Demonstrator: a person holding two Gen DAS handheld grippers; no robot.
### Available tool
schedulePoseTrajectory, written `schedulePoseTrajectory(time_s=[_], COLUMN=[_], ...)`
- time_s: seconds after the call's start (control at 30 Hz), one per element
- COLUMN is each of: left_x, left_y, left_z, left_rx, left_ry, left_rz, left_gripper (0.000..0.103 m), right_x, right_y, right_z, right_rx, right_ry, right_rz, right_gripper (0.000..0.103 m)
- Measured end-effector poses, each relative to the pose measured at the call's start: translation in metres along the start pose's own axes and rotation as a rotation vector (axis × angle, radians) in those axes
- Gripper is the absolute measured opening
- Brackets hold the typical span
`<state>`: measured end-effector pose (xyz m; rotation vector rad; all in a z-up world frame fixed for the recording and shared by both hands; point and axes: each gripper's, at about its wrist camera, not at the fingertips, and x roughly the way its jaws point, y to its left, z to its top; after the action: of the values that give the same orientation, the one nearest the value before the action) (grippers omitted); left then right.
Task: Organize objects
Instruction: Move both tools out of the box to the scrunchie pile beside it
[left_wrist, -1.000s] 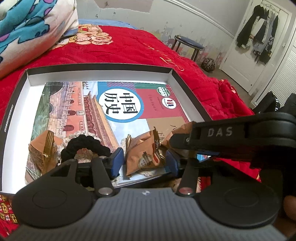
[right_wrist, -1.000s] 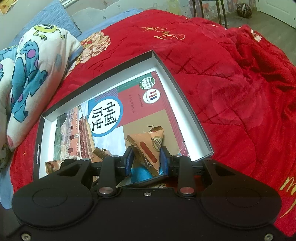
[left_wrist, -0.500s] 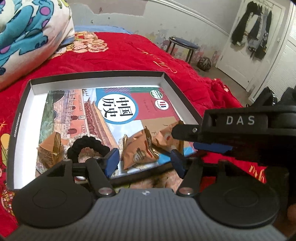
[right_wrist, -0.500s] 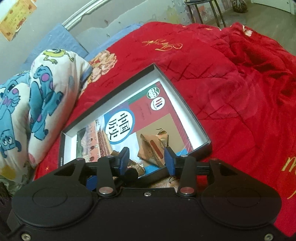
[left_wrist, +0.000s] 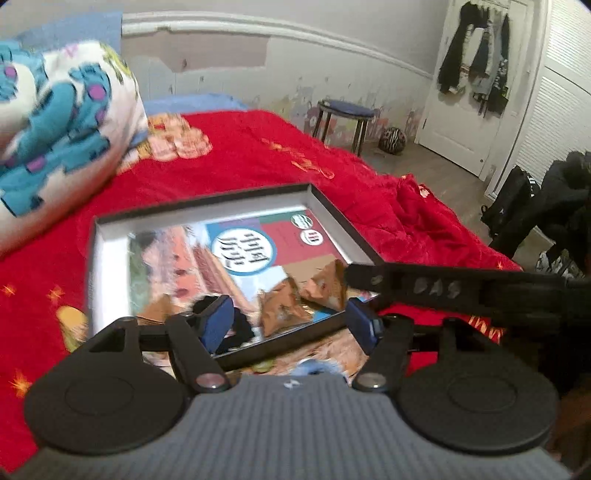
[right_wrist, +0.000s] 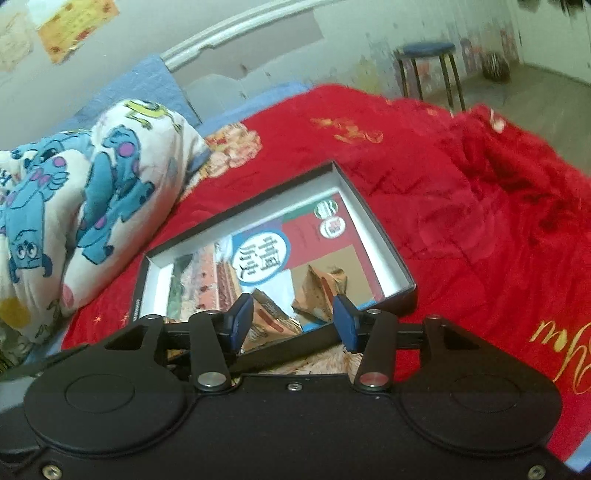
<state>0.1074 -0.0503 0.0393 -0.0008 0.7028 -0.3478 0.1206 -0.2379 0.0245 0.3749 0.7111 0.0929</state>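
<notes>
Red blanket (right_wrist: 480, 206) on bed carries black box (right_wrist: 373, 225); book (right_wrist: 295, 243), snack packets (right_wrist: 321, 291), hair tie (left_wrist: 236, 328) inside. Left tool (left_wrist: 290, 325), right tool (right_wrist: 293, 321) both spread wide, holding nothing, above near rim.

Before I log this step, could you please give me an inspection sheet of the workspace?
Surface: red bedspread, rumpled on the right.
Job's things: shallow box holds a textbook, brown snack packets and a black hair tie.
Clutter: cartoon pillow left of the box.
Grippers: left gripper and right gripper both open, empty, at the box's near edge.
Cables: nothing seen.
Surroundings: blue stool, white door hung with clothes, dark bags.
</notes>
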Motion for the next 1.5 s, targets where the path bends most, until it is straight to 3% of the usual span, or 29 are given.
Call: schedulePoseTrajectory(time_s=[0.13, 0.23, 0.5, 0.6, 0.73, 0.9, 1.03, 1.2, 1.37, 1.5], left_x=[-0.026, -0.051, -0.077, -0.073, -0.060, -0.033, -0.013, 0.000, 0.008, 0.015], left_y=[0.020, 0.041, 0.053, 0.050, 0.034, 0.027, 0.022, 0.022, 0.015, 0.008], left_z=[-0.010, -0.022, -0.066, -0.069, -0.076, -0.080, -0.079, -0.085, -0.087, -0.086], left_rx=[0.066, 0.061, 0.075, 0.016, 0.080, 0.059, 0.077, 0.097, 0.135, 0.150], left_ry=[-0.001, -0.041, -0.026, -0.013, 0.003, 0.065, 0.062, 0.086, 0.079, 0.063], left_rz=[0.047, 0.110, 0.094, 0.045, 0.044, 0.041, 0.087, 0.089, 0.092, 0.095], left_gripper=[0.078, 0.078, 0.078, 0.078, 0.078, 0.078, 0.071, 0.066, 0.045, 0.047], right_x=[-0.020, -0.033, -0.055, -0.053, -0.045, -0.026, -0.008, 0.009, 0.016, 0.017], right_y=[0.000, -0.008, -0.029, -0.025, -0.011, -0.003, -0.006, -0.012, -0.013, -0.015], right_z=[-0.002, -0.006, -0.039, -0.055, -0.068, -0.072, -0.075, -0.078, -0.080, -0.078], right_rx=[-0.038, -0.014, 0.114, 0.122, 0.108, 0.074, 0.116, 0.166, 0.171, 0.184], right_ry=[-0.052, -0.072, -0.016, 0.023, 0.072, 0.112, 0.167, 0.206, 0.218, 0.216], right_rz=[-0.013, -0.028, -0.017, -0.008, 0.022, -0.003, 0.013, 0.014, -0.004, -0.001], right_gripper=[0.049, 0.049, 0.049, 0.049, 0.049, 0.049, 0.049, 0.049, 0.049, 0.049])
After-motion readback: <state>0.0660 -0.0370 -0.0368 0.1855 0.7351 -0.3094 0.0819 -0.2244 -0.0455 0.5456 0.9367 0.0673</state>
